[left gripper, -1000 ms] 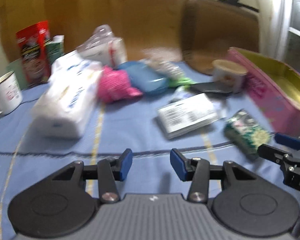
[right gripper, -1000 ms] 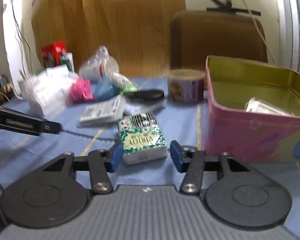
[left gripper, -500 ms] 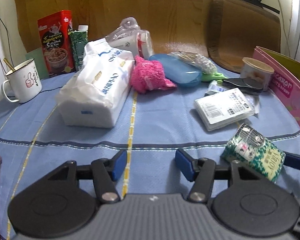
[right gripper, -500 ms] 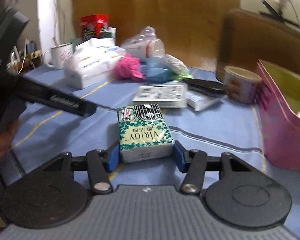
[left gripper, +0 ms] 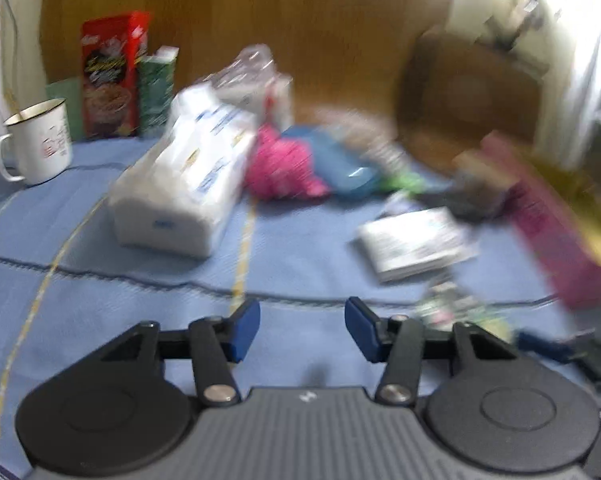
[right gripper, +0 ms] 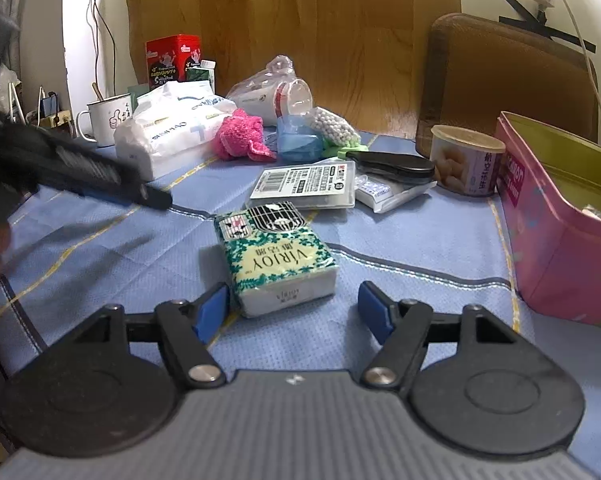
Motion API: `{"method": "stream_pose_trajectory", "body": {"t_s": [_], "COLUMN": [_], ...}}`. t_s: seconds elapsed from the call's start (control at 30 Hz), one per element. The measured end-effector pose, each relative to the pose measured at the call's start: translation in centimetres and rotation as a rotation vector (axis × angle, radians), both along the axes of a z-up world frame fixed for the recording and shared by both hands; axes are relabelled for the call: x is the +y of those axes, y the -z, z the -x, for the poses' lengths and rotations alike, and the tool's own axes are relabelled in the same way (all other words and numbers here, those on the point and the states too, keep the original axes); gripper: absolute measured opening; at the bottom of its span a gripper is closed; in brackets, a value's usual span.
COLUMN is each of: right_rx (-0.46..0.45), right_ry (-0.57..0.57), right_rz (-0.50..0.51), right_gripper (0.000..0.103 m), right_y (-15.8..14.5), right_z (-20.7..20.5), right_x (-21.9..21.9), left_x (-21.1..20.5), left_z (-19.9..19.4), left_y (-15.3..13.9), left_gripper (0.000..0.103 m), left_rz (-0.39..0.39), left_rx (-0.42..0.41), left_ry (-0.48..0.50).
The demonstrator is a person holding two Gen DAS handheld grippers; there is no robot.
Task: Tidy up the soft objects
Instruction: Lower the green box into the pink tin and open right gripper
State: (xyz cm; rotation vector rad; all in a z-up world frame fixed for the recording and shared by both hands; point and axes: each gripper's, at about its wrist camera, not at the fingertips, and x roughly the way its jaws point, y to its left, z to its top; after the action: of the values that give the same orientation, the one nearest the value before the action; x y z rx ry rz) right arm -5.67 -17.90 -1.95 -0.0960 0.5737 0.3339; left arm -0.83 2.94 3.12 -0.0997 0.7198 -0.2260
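Woven matt blue tablecloth (right gripper: 420, 240). Glossy plastic wrap on green tissue pack (right gripper: 278, 258) and large white tissue pack (right gripper: 172, 136). Fuzzy pink cloth (right gripper: 240, 136). Glossy enamelled mug (right gripper: 108, 118). Shiny pink metal tin (right gripper: 560, 232). Smooth wooden board (right gripper: 300, 20) behind.

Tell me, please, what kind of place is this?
Probably a home dining or living room: a table under a blue tablecloth, a wooden chair behind it, and household clutter such as an enamel mug and tissue packs.

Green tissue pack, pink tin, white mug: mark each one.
Green tissue pack (right gripper: 278, 258), right wrist view, on its printed top face.
Pink tin (right gripper: 556, 240), right wrist view, on its outer side wall.
White mug (left gripper: 46, 144), left wrist view, on its body.
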Motion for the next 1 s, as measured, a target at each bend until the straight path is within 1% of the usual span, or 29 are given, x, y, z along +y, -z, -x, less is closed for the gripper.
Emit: {"method": "stream_pose_trajectory", "body": {"t_s": [0.1, 0.17, 0.2, 0.23, 0.27, 0.3, 0.33, 0.37, 0.4, 0.47, 0.6, 0.7, 0.77, 0.83, 0.9, 1.0], "right_rx": [0.005, 0.008, 0.01, 0.014, 0.012, 0.006, 0.003, -0.001, -0.015, -0.081, -0.198, -0.286, -0.325, -0.326, -0.3, -0.254], "right_ry": [-0.006, -0.008, -0.01, -0.017, -0.026, -0.035, -0.043, -0.047, -0.038, 0.0, 0.117, 0.22, 0.303, 0.371, 0.428, 0.489], "right_rz": [-0.004, -0.005, -0.008, -0.013, -0.015, -0.01, -0.009, -0.005, 0.005, 0.033, 0.004, 0.015, 0.027, 0.027, 0.012, 0.014], "right_gripper": [0.073, 0.073, 0.072, 0.06, 0.057, 0.056, 0.052, 0.051, 0.049, 0.049, 0.049, 0.049, 0.049, 0.049, 0.05, 0.058], "right_y": [-0.1, -0.1, 0.0, 0.0, 0.0, -0.1, -0.1, -0.1, -0.1, -0.7, -3.0, -4.2, -4.7, -4.9, -4.8, -4.3], "right_z": [-0.2, -0.5, -0.5, -0.6, -0.6, -0.5, -0.3, -0.1, 0.1, 0.7, 1.4, 1.9, 2.0, 1.7, 0.9, -0.2], "right_x": [0.0, 0.0, 0.0, 0.0, 0.0, 0.0, 0.1, 0.1, 0.0, -0.4, -3.2, -5.6, -7.4, -9.2, -11.1, -12.9], "left_x": [-1.2, -2.2, -2.5, -2.8, -3.0, -3.3, -3.5, -3.7, -4.2, -5.3, -9.2, -13.7, -16.7, -19.3, -21.5, -23.9], "left_z": [0.4, -0.1, -0.3, -0.7, -1.2, -1.4, -1.8, -1.9, -2.0, -2.1, -2.6, -2.9, -3.4, -4.2, -4.9, -6.2], "left_y": [-0.8, -0.4, 0.0, 0.6, 1.2, 1.8, 2.3, 2.4, 2.1, 1.0, -2.3, -4.4, -4.8, -4.8, -4.4, -3.5], "left_gripper": [0.047, 0.047, 0.047, 0.047, 0.046, 0.04, 0.036, 0.029, 0.028, 0.027, 0.026, 0.026, 0.026, 0.026, 0.026, 0.027], "left_rz": [0.055, 0.092, 0.108, 0.134, 0.175, 0.219, 0.28, 0.319, 0.335, 0.327, 0.312, 0.275, 0.257, 0.24, 0.232, 0.211], "left_rx": [0.024, 0.08, 0.108, 0.145, 0.188, 0.225, 0.267, 0.288, 0.291, 0.255, 0.163, 0.088, 0.059, 0.053, 0.059, 0.086], "left_ry": [0.124, 0.182, 0.191, 0.199, 0.213, 0.226, 0.247, 0.264, 0.279, 0.318, 0.434, 0.538, 0.594, 0.628, 0.652, 0.642]}}
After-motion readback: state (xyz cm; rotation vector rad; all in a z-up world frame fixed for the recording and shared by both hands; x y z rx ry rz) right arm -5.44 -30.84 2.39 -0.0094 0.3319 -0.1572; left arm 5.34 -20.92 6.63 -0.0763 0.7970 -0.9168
